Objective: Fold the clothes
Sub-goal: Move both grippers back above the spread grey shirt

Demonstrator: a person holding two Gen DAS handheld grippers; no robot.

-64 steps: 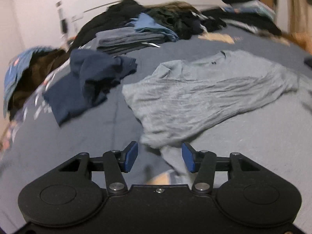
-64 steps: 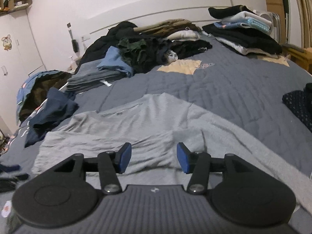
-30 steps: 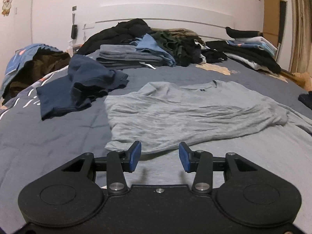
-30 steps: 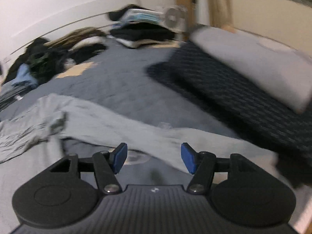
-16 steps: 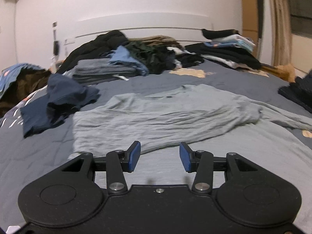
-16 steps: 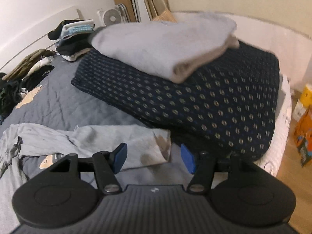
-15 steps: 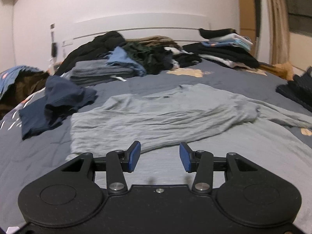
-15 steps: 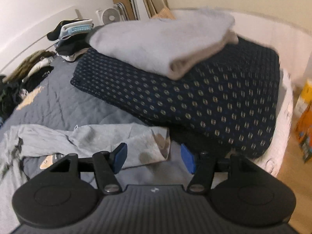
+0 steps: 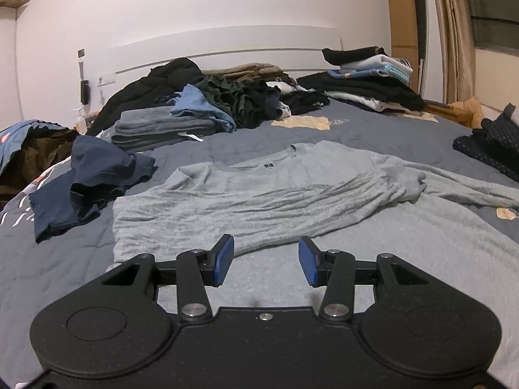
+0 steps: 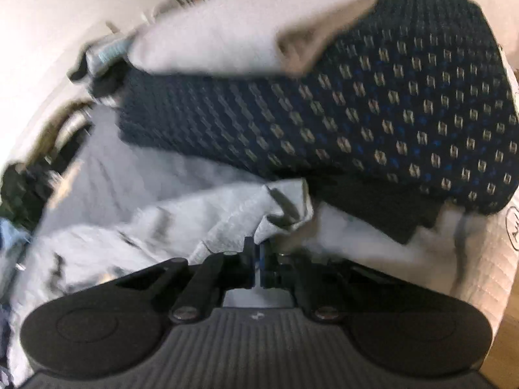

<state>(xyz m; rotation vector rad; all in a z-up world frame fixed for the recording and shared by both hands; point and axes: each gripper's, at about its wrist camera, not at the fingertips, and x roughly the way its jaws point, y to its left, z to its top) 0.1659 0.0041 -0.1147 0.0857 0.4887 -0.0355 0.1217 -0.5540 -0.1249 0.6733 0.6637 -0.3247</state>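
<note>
In the left wrist view, a crumpled navy garment (image 9: pixel 94 181) lies at the far left of the grey bedspread (image 9: pixel 65 265), with a folded grey stack (image 9: pixel 159 131) and a dark heap of clothes (image 9: pixel 227 97) behind it near the headboard. The grey long-sleeved shirt (image 9: pixel 259 201) lies spread flat in the middle, its hem just ahead of the left gripper (image 9: pixel 266 261), whose blue pads stand wide apart with nothing between them. One sleeve trails off to the right toward a dark patterned folded blanket (image 9: pixel 496 149).

In the blurred right wrist view, the shirt's sleeve (image 10: pixel 227 220) bunches up from the left, and the right gripper (image 10: pixel 258 261) is clamped on its end. The patterned blanket (image 10: pixel 356 113) sits just beyond the cuff, with a folded pale grey garment (image 10: pixel 233 32) on top.
</note>
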